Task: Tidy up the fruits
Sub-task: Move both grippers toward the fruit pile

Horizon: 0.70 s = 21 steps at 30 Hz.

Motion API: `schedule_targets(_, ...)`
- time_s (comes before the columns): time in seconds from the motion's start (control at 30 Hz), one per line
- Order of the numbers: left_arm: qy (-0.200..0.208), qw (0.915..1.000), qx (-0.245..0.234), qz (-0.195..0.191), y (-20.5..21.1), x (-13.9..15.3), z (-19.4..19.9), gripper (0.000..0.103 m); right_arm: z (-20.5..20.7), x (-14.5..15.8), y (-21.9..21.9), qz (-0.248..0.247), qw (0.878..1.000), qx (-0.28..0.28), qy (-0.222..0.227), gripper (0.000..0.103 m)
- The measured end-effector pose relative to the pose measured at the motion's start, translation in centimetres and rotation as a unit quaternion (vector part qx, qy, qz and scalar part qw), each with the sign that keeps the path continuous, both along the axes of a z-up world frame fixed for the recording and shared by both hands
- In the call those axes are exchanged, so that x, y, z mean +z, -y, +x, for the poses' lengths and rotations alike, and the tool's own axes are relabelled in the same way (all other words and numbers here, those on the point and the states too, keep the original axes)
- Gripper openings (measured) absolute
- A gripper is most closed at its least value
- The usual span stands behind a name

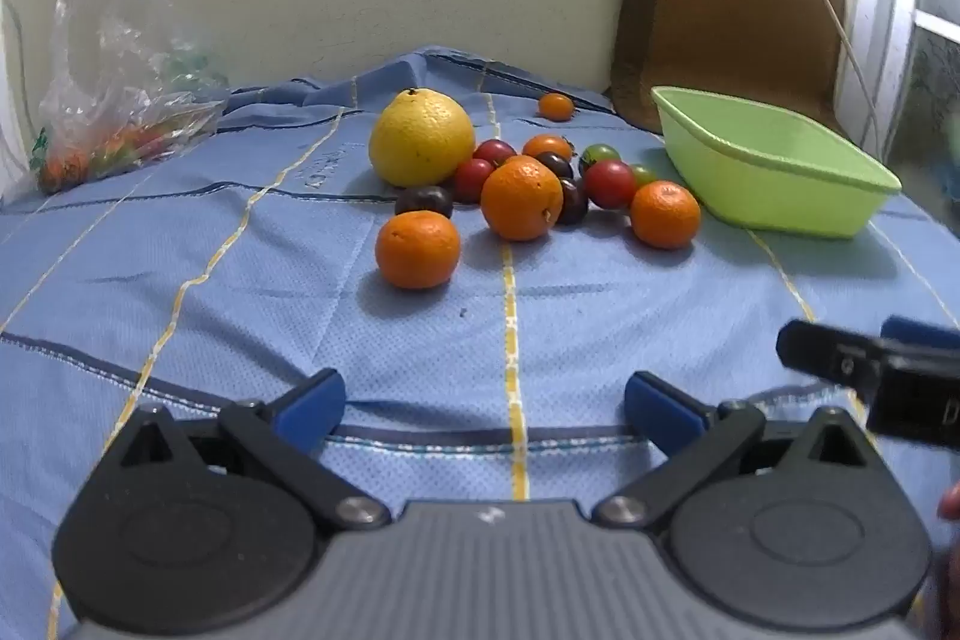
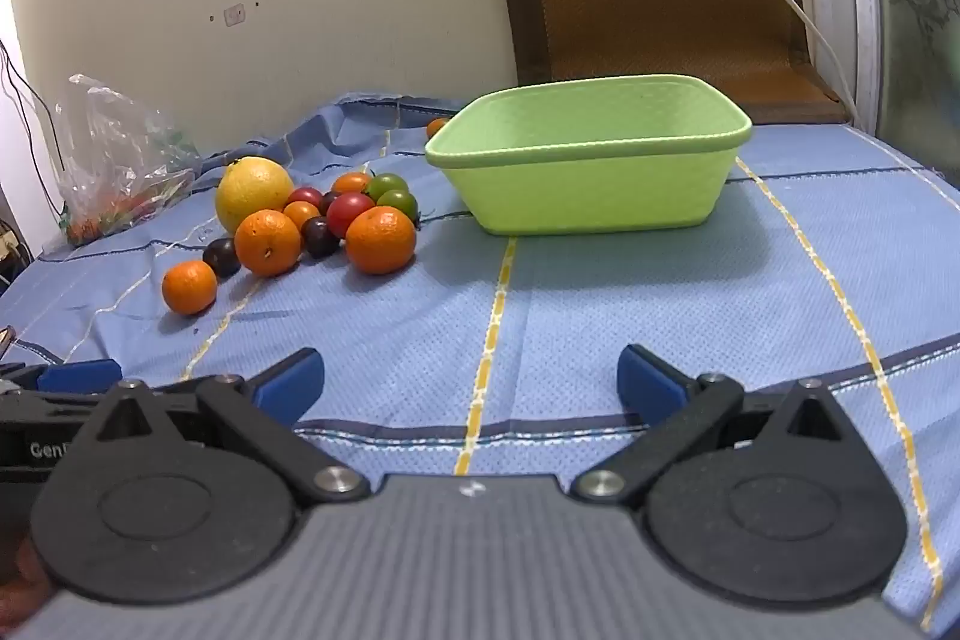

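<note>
At twelve o'clock from the left gripper [image 1: 485,403], well apart from it: fruit pile [image 1: 510,178] on the blue cloth [image 1: 240,280], loose, not yet sorted. Nearest piece, a mandarin [image 1: 417,249], slightly toward eleven o'clock, standing alone in front of the pile. Behind it, large yellow citrus [image 1: 421,137], two more oranges, small red, dark and green tomatoes packed together. One small orange fruit [image 1: 556,106] far behind, separate.

At two o'clock from the left gripper, green tub [image 1: 774,172], looking empty, just beside the pile. Seen from the right gripper [image 2: 471,379]: tub [image 2: 591,187] at twelve o'clock, pile [image 2: 312,220] at ten o'clock.

Both claws wide open, holding nothing. Left one probably better placed for the mandarin: straight reach forward, round fruit, no long axis to align. At ten o'clock, near the wall, plastic bag [image 1: 114,82].
</note>
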State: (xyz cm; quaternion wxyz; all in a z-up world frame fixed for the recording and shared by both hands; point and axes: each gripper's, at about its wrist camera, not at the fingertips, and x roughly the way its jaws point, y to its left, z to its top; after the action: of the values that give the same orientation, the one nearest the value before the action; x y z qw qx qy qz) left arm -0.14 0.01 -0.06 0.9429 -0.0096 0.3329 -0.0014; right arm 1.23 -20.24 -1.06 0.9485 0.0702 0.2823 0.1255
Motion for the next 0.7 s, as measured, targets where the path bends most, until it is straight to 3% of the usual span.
schedule_targets(0.1, 0.006, 0.9993, -0.032, 0.017, 0.2, -0.2, -0.8, 0.103, 0.0, 0.0, 0.1, 0.004, 1.000, 0.001, -0.001, 0.103)
schedule_targets(0.2, -0.007, 0.9971, -0.075, 0.011, -0.8, 0.1, -1.0, 0.103, 0.1, 0.0, 0.1, 0.016, 1.000, 0.000, 0.001, 0.103)
schedule_targets(0.33, -0.012, 0.9909, -0.133, -0.020, -2.7, 0.6, -1.4, 0.103, 0.0, 0.6, -0.7, -0.006, 1.000, 0.000, 0.001, 0.103)
schedule_targets(0.4, -0.019, 0.9908, -0.127, -0.043, -4.1, 1.1, -1.3, 0.103, 0.2, 0.1, -0.9, -0.012, 1.000, 0.015, 0.005, 0.102)
schedule_targets(0.47, -0.006, 0.9906, -0.115, -0.073, -5.6, 1.7, -0.7, 0.103, 0.4, 0.2, -1.7, -0.030, 0.999, 0.033, 0.016, 0.087)
schedule_targets(0.57, 0.027, 0.9912, -0.097, -0.086, -7.0, 2.7, 0.6, 0.101, 1.1, 0.7, -2.4, -0.050, 0.997, 0.052, 0.032, 0.072)
schedule_targets(0.7, 0.047, 0.9905, -0.100, -0.082, -6.9, 3.4, 3.0, 0.086, 2.9, 1.9, -4.4, -0.055, 0.994, 0.086, 0.042, 0.067)
